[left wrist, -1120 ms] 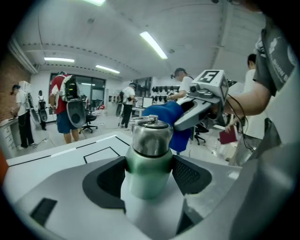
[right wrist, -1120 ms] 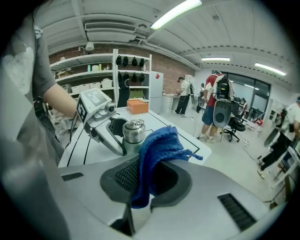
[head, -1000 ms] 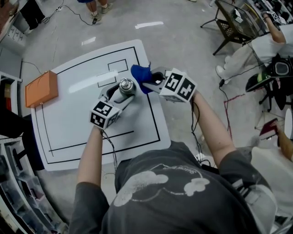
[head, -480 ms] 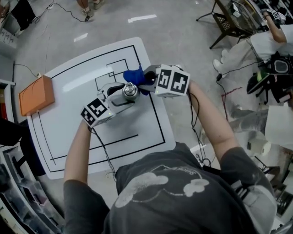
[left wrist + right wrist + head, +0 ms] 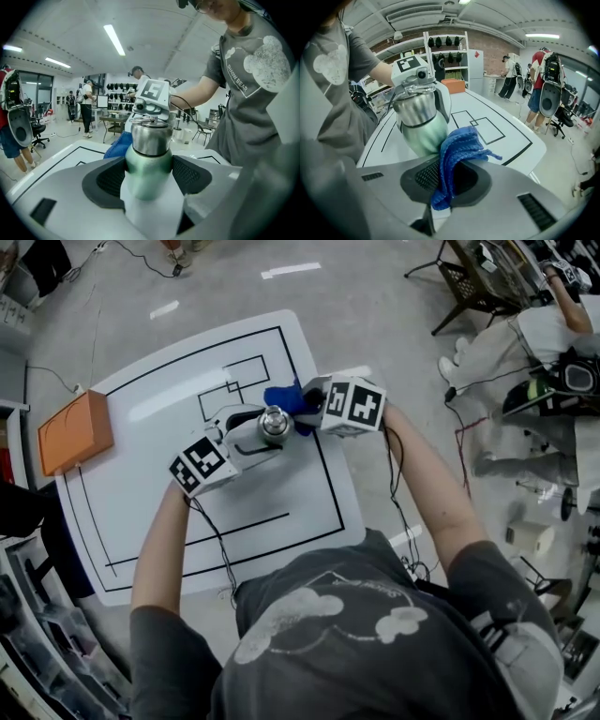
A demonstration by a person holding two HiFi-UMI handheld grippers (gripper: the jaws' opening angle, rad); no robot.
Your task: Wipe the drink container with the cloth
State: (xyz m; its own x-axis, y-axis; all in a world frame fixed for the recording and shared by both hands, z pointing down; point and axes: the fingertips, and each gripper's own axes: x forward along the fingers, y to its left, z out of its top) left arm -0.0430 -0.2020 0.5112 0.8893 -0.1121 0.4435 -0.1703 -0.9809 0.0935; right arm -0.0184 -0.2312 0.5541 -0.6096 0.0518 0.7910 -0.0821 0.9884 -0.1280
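A green drink container (image 5: pixel 274 423) with a steel cap is held off the white table, its cap facing up at the head camera. My left gripper (image 5: pixel 258 435) is shut on its green body (image 5: pixel 149 164), one pad on each side. My right gripper (image 5: pixel 302 407) is shut on a blue cloth (image 5: pixel 284 397), which hangs bunched out of the jaws. In the right gripper view the cloth (image 5: pixel 459 152) lies against the container's (image 5: pixel 419 126) lower right side. The cloth (image 5: pixel 117 146) shows behind the container in the left gripper view.
The white table (image 5: pixel 141 493) carries black line markings, and an orange box (image 5: pixel 75 432) sits at its left edge. Cables run from both grippers back to the person. People and chairs (image 5: pixel 525 334) stand beyond the table's right side; storage bins line the left.
My right gripper has come down with the cloth and closed in on the container. The left gripper has turned in place with the container.
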